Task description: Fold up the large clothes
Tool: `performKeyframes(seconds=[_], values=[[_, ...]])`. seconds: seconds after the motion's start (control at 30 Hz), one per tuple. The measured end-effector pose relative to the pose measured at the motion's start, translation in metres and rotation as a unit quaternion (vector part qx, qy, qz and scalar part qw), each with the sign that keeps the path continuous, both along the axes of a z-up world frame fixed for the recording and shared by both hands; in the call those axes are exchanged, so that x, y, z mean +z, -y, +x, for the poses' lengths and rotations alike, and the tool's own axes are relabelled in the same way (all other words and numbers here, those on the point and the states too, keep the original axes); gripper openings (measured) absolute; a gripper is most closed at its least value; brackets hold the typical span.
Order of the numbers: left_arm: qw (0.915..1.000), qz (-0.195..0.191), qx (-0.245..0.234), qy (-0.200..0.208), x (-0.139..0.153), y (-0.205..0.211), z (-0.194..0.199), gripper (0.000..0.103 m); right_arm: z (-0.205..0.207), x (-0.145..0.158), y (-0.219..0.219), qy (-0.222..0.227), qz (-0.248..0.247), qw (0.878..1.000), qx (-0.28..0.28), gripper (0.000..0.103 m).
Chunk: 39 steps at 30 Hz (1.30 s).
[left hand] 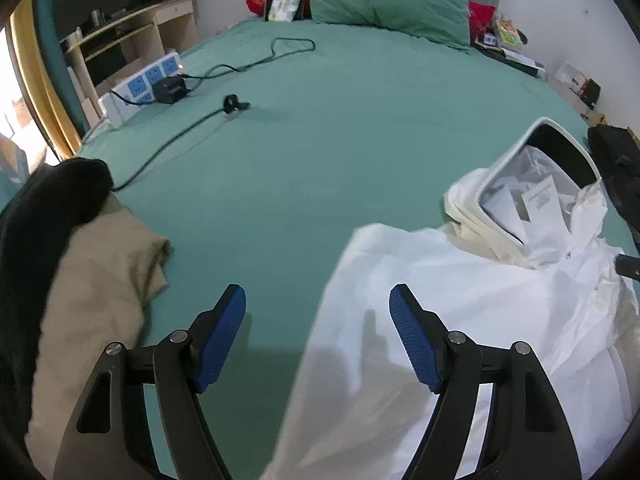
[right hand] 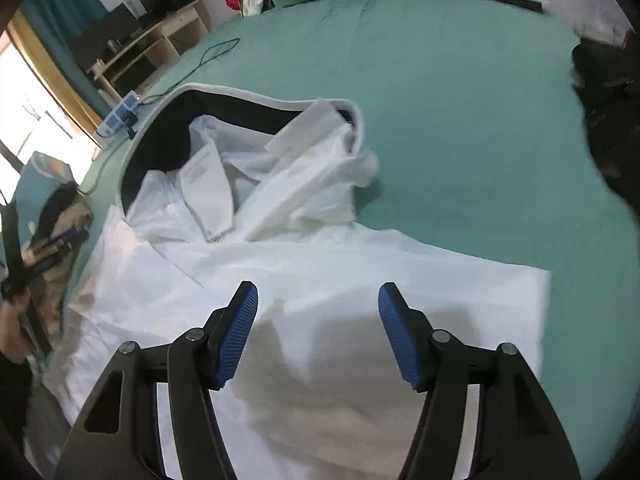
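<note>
Beige garment, power strip, perhaps cable

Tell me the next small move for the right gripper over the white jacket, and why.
Probably lower the right gripper onto the white hooded jacket and pinch its body: the jaws stand open with nothing between them, and the black-lined hood lies bunched, unfolded, on the green bedsheet.
</note>
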<state>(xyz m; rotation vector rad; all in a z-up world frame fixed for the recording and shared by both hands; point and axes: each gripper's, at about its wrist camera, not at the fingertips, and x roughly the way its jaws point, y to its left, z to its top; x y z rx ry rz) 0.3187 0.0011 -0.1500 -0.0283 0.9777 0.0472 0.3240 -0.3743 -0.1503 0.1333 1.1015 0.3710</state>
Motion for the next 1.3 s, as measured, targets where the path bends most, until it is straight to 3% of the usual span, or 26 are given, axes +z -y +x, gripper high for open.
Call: performKeyframes(seconds=[0.03,0.07,0.23,0.3,0.43,0.47,0.53,0.57,0.6,0.67,0.8,0.83,0.9,0.93,1.0,1.1,1.17,1.3], values=[[1.0000,-0.005,-0.004,-0.001,-0.001,0.003,-0.001,0.078,0.001,-0.002,-0.006,-0.002,-0.013,1.000,0.011,0.016],[0.9999,-0.008,-0.007,-0.003,-0.003,0.004,0.001,0.078,0.000,-0.004,-0.010,0.004,-0.041,0.999,0.016,0.001],[0.9994,-0.021,-0.025,0.008,0.003,0.015,0.000,0.078,-0.013,0.040,-0.008,0.094,-0.083,0.992,0.006,0.001],[0.9993,-0.020,-0.029,0.012,0.006,0.020,-0.001,0.078,-0.016,0.057,-0.001,0.109,-0.071,0.991,-0.005,0.001],[0.9991,-0.020,-0.036,-0.001,0.006,0.029,-0.003,0.078,-0.015,0.055,0.005,0.066,-0.050,0.997,-0.009,0.001],[0.9991,-0.020,-0.037,0.001,0.006,0.029,-0.005,0.078,-0.016,0.048,0.005,0.055,-0.052,0.997,-0.008,0.004],[0.9993,-0.016,-0.033,0.005,0.007,0.028,-0.007,0.078,-0.014,0.035,0.004,0.032,-0.056,0.998,-0.012,0.034],[0.9995,-0.016,-0.028,0.007,0.007,0.026,-0.008,0.078,-0.013,0.028,0.007,0.021,-0.056,0.998,-0.017,0.071],[0.9996,-0.018,-0.022,0.006,0.006,0.024,-0.008,0.078,-0.010,0.023,0.009,0.014,-0.053,0.998,-0.025,0.084],[0.9996,-0.026,-0.008,0.000,0.001,0.018,-0.009,0.078,-0.010,0.017,0.011,0.010,-0.036,0.999,-0.025,0.084],[0.9995,-0.029,-0.007,-0.014,-0.010,0.014,-0.010,0.078,-0.007,0.003,0.005,0.009,-0.056,0.998,-0.007,0.083],[0.9995,-0.027,-0.010,-0.017,-0.012,0.014,-0.011,0.078,-0.006,-0.003,0.005,0.000,-0.045,0.999,-0.004,0.081],[0.9995,-0.022,-0.012,-0.021,-0.016,0.014,-0.011,0.078,-0.005,-0.019,0.005,-0.020,-0.036,0.999,0.002,0.042],[0.9994,-0.020,-0.013,-0.023,-0.019,0.014,-0.012,0.078,-0.008,-0.022,0.004,-0.004,-0.064,0.998,0.003,0.033],[0.9993,-0.021,-0.013,-0.027,-0.022,0.013,-0.013,0.078,-0.010,-0.017,0.001,0.003,-0.076,0.997,0.012,0.005],[0.9992,-0.023,-0.011,-0.029,-0.025,0.011,-0.013,0.078,-0.015,0.012,-0.004,0.066,-0.103,0.992,0.016,0.005],[0.9994,-0.022,-0.011,-0.022,-0.021,0.011,-0.013,0.078,-0.020,0.035,-0.006,0.120,-0.092,0.988,0.019,0.005],[0.9997,-0.021,-0.012,-0.002,-0.008,0.014,-0.008,0.078,-0.040,0.087,-0.009,0.265,-0.102,0.959,0.016,0.006]])
